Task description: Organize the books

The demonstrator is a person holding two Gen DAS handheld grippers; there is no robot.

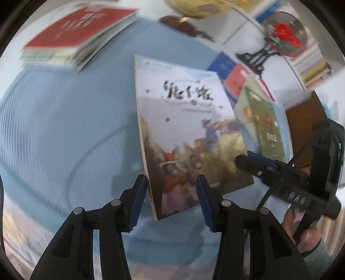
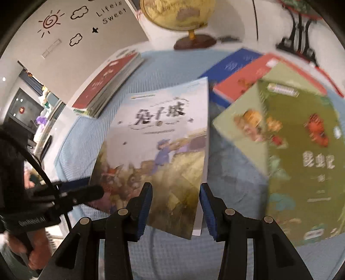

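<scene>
An illustrated book with a pale sky cover hangs between both grippers above the blue cloth. My left gripper has the book's lower spine corner wedged between its partly closed pads. My right gripper clamps the opposite lower corner of the same book. Each gripper shows in the other's view: the right gripper on the book's right edge, the left gripper on its left edge. A stack topped by a red book lies at the far left, also seen as the stack.
A green book overlaps a red book and a blue book on the right of the cloth. A globe and a round ornament on a black stand stand behind. A person's hand holds the right gripper.
</scene>
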